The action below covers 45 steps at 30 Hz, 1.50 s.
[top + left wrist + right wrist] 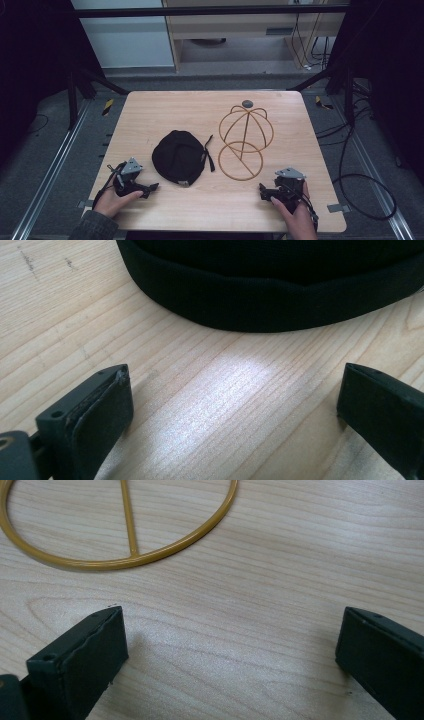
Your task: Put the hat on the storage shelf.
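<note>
A black cap (179,157) lies flat in the middle of the wooden table (150,110), its strap trailing to the right. To its right stands a gold wire hat stand (245,135), a dome frame over a ring base. My left gripper (150,189) rests low at the front left, held in a hand and pointing at the cap. In the left gripper view its jaws stand wide apart, open (235,390), with the cap's brim (280,290) just ahead. My right gripper (262,190) sits at the front right, open (232,635), facing the stand's ring base (120,560).
A small grey disc (247,103) lies at the table's far edge behind the stand. Black cables (360,190) loop on the floor to the right. Metal rails run along both sides of the table.
</note>
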### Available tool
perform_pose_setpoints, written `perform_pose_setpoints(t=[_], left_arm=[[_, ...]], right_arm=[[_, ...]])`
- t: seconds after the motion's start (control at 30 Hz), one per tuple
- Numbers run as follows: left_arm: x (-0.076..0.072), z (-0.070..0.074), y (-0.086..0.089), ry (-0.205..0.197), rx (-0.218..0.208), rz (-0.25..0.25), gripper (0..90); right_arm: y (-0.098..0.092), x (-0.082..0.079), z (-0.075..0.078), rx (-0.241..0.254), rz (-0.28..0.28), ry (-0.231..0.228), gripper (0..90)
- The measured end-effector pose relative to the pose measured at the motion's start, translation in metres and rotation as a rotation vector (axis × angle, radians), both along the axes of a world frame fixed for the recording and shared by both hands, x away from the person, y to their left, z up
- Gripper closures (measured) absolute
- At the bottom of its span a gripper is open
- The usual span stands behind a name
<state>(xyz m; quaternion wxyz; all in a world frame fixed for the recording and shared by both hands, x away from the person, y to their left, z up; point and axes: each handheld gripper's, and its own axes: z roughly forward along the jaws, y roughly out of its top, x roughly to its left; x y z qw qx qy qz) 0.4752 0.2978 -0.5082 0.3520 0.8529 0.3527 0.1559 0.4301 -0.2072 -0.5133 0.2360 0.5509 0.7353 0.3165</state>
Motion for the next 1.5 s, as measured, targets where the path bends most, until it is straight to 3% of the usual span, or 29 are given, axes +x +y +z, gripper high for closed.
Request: perform_pose_setpoints(t=[0.27, 0.57, 0.9, 0.97, 1.07, 1.17, 1.27, 1.37, 1.5], left_arm=[[0.001, 0.004, 0.007, 0.021, 0.018, 0.011, 5.1], [-0.002, 0.007, 0.011, 0.052, -0.009, 0.016, 5.3], [-0.012, 0.018, -0.005, 0.050, -0.040, -0.057, 5.7], [-0.013, 0.022, -0.010, 0.042, -0.039, -0.069, 6.2], [-0.019, 0.034, -0.022, -0.014, -0.048, -0.076, 7.4], [-0.022, 0.039, -0.030, -0.026, -0.048, -0.092, 7.4], [-0.025, 0.045, -0.044, -0.033, -0.006, -0.118, 7.4], [-0.024, 0.047, -0.049, -0.027, 0.000, -0.124, 7.4], [-0.017, 0.052, -0.060, -0.006, 0.067, -0.168, 6.6]], right_arm=[[0.000, 0.000, 0.000, 0.000, 0.000, 0.000, 0.4], [0.000, 0.000, 0.000, 0.000, 0.000, 0.000, 0.4], [0.000, 0.000, 0.000, 0.000, 0.000, 0.000, 0.4], [0.000, 0.000, 0.000, 0.000, 0.000, 0.000, 0.4], [0.000, 0.000, 0.000, 0.000, 0.000, 0.000, 0.4], [0.000, 0.000, 0.000, 0.000, 0.000, 0.000, 0.4], [0.000, 0.000, 0.000, 0.000, 0.000, 0.000, 0.4], [0.000, 0.000, 0.000, 0.000, 0.000, 0.000, 0.4], [0.000, 0.000, 0.000, 0.000, -0.001, 0.000, 0.4]])
